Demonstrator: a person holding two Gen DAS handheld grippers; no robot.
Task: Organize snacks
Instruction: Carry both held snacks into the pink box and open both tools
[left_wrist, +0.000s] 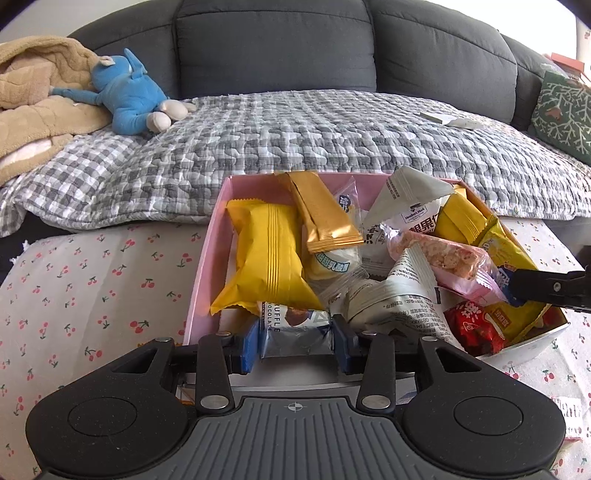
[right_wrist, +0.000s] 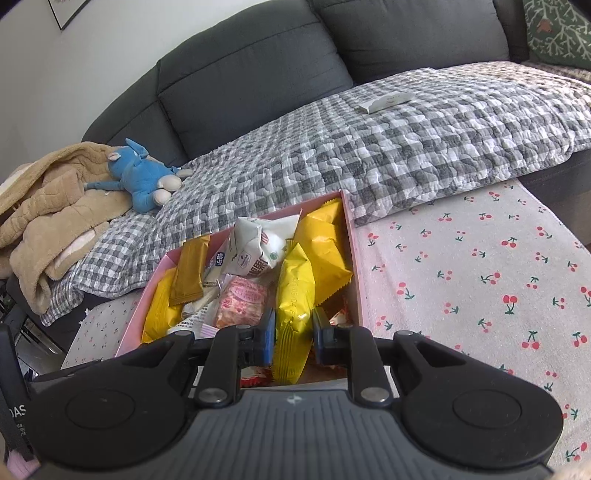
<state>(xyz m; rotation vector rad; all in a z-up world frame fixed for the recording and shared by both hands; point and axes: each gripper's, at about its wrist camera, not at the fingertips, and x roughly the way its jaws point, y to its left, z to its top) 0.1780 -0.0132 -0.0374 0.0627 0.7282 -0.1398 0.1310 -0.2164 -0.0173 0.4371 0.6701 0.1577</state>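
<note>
The box (left_wrist: 207, 258) is already holding nearly every snack; the left gripper (left_wrist: 295, 345) is bracketing a truffle pack (left_wrist: 291, 328) at its near edge, contact unclear, while the right gripper (right_wrist: 293, 338) is clamping a yellow packet (right_wrist: 295, 306) inside

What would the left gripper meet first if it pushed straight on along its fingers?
The left gripper already has the truffle chocolate packet between its fingers. Beyond that, probably the big yellow packet in the pink box, though depth is unclear.

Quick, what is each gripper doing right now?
Left gripper: truffle chocolate packet between its jaws; grip cannot be told.
Right gripper: closed on yellow snack packet.
</note>
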